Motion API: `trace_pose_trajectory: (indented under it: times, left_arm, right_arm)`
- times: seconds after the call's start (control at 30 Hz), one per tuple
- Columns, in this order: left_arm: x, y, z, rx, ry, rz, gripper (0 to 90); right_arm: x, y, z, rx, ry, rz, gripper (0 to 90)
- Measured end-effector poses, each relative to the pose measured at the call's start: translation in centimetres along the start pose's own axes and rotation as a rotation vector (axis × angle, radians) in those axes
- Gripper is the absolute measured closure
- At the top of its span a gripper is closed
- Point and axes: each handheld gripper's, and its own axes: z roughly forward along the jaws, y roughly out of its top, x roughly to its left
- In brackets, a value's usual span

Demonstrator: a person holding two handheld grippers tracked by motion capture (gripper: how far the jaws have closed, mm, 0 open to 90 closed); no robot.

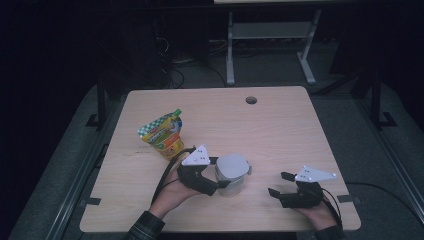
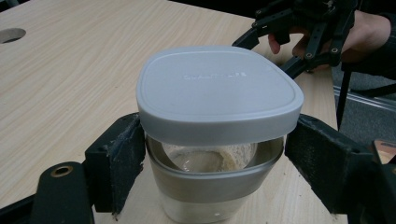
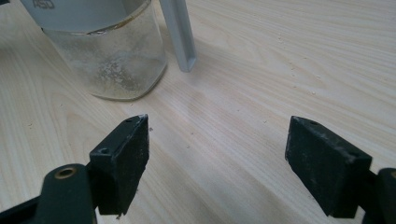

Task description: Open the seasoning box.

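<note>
High view: left gripper (image 1: 218, 175) is sitting at the jar (image 1: 231, 175), lower centre of the frame, on the table (image 1: 280, 125). Left gripper view: jaws are bracketing the glass just under the grey lid (image 2: 217, 91), one pad on each side, looking in contact or very nearly so; I'm reading that as clamped on the jar, not slack. Lid is sitting flat and square on the rim, so it's still on. Jar is looking nearly empty, just a pale residue on the glass and a bit of something at the bottom. Right gripper (image 1: 282, 186) is hovering at lower right of the high view, apart from the jar, jaws spread wide with nothing between them; right gripper view is confirming that, bare wood between the pads and the jar (image 3: 109, 51) up in the upper left of that frame, grey tab (image 3: 180, 32) hanging down beside it. Snack pouch (image 1: 164, 134) is standing left of centre, behind the left hand (image 1: 172, 192), untouched, well apart from the right gripper. My read on progress: jar is being steadied, that part is done. Left to do: bring the right gripper over to the lid or its tab, grip it and get the lid off. Nothing opened yet.
</note>
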Motion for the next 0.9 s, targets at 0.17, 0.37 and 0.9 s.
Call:
trace_pose_trajectory:
  times: [0.17,0.37,0.9]
  left_arm:
    - [-0.1,0.0,0.0,-0.001,0.002,-0.005,20.3]
    - [-0.1,0.1,-0.2,-0.018,0.002,-0.012,22.1]
    - [0.2,0.1,-1.1,-0.054,0.01,-0.045,51.3]
  right_arm:
    - [0.0,0.0,0.0,0.0,0.0,0.0,21.1]
    - [0.0,0.0,0.0,0.0,0.0,0.0,21.1]
    - [0.0,0.0,0.0,0.002,0.0,0.003,21.1]
